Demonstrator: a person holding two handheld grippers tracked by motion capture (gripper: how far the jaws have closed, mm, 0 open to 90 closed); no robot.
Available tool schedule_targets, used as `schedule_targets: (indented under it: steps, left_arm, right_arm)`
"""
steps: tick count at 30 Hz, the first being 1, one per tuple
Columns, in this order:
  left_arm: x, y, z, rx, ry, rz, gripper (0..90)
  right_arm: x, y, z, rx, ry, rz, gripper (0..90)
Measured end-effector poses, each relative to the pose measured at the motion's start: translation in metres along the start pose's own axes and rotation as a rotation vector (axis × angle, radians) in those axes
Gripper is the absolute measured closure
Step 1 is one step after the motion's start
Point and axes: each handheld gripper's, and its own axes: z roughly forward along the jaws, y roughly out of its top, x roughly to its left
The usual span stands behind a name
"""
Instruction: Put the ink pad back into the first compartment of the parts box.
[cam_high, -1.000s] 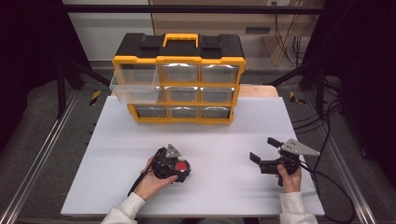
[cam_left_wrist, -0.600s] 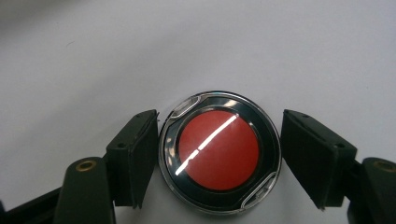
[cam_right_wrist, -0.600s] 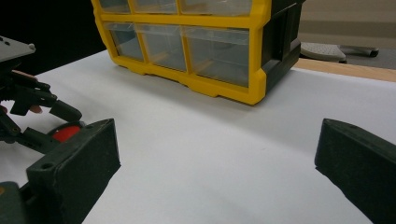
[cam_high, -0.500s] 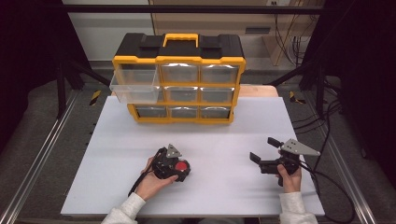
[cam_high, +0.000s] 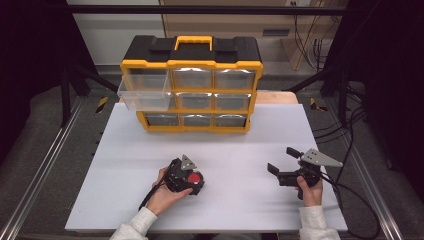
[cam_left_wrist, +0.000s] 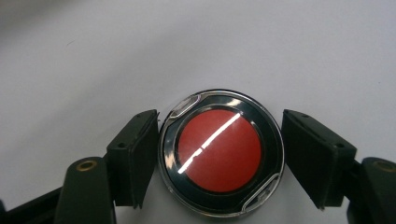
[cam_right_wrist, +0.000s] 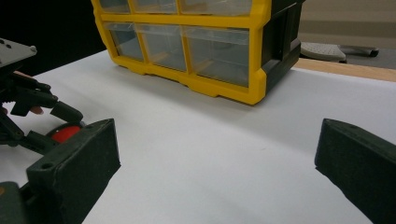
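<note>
Glossy disc, matt jaws, plastic organiser on a matt white board

The round red disc (cam_left_wrist: 219, 151) has a shiny face in a clear, glossy plastic case. The left gripper (cam_left_wrist: 219, 158) has matt black jaws. The drawer organiser (cam_high: 192, 85) is yellow and black plastic with clear drawers. The white tabletop (cam_high: 225, 145) looks smooth and matt.

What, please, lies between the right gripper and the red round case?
Bare white table: the high view shows nothing between the right gripper and the red round case.
</note>
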Motion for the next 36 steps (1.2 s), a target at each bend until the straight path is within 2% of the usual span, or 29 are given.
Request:
schedule_targets:
  steps: [23, 36]
  left_arm:
    - [0.001, 0.002, -0.001, 0.008, -0.003, -0.008, 29.7]
    - [0.004, 0.005, -0.013, -0.018, -0.01, -0.016, 29.7]
  right_arm:
    - [0.0, 0.0, 0.0, -0.001, 0.001, 0.003, 0.4]
    - [0.0, 0.0, 0.0, 0.001, 0.003, 0.002, 0.4]
